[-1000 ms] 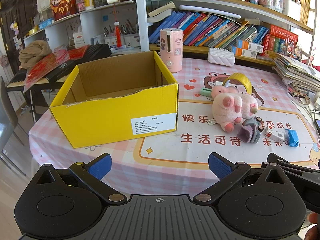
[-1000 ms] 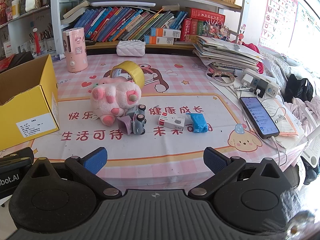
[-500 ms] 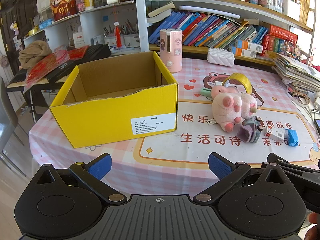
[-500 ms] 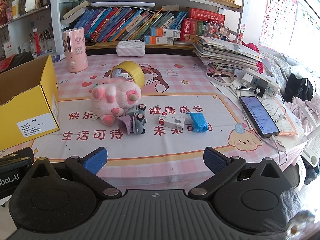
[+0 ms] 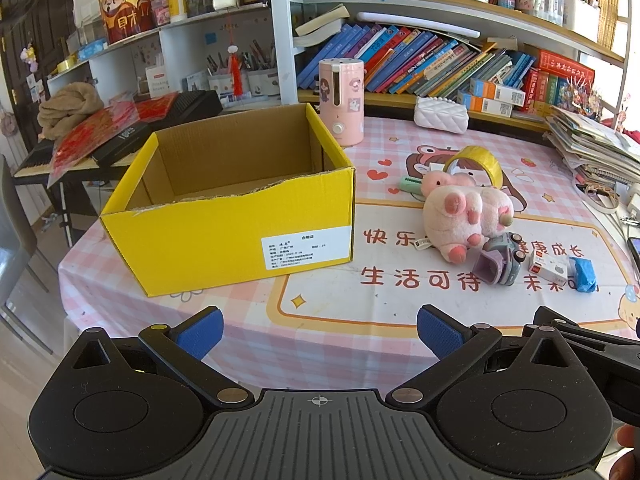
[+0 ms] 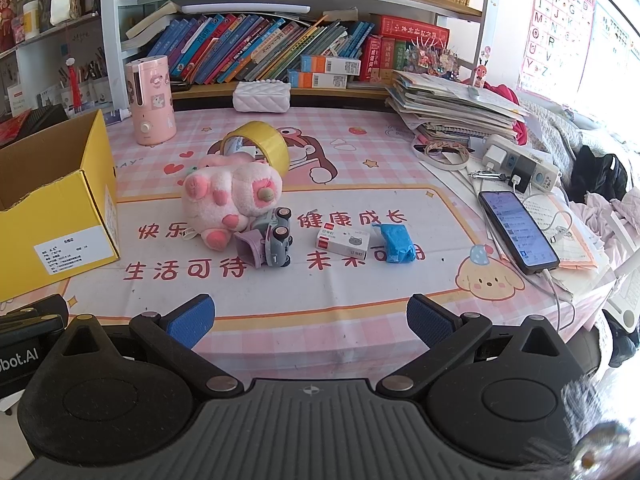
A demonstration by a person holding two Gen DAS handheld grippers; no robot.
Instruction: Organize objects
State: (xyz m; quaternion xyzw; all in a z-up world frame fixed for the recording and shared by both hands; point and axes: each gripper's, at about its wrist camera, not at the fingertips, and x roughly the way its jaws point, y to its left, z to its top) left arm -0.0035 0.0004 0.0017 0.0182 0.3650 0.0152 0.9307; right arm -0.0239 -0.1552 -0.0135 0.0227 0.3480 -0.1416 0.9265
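An open, empty yellow cardboard box [image 5: 224, 216] stands on the left of the table; its corner shows in the right wrist view [image 6: 52, 216]. A pink plush pig [image 6: 228, 200], a grey and purple toy car [image 6: 268, 246], a small white box [image 6: 342, 243], a blue wrapped packet [image 6: 396, 243] and a yellow tape roll [image 6: 260, 146] lie mid-table. The pig [image 5: 464, 212] and car [image 5: 498, 264] also show in the left wrist view. My left gripper [image 5: 318, 334] is open and empty at the near table edge. My right gripper [image 6: 308, 322] is open and empty, short of the toys.
A pink cylindrical humidifier [image 5: 341, 102] and a white quilted pouch [image 6: 262, 96] stand at the back. A phone on a cable [image 6: 516, 230], a power strip [image 6: 520, 164] and a stack of books [image 6: 452, 108] fill the right side. Bookshelves line the back.
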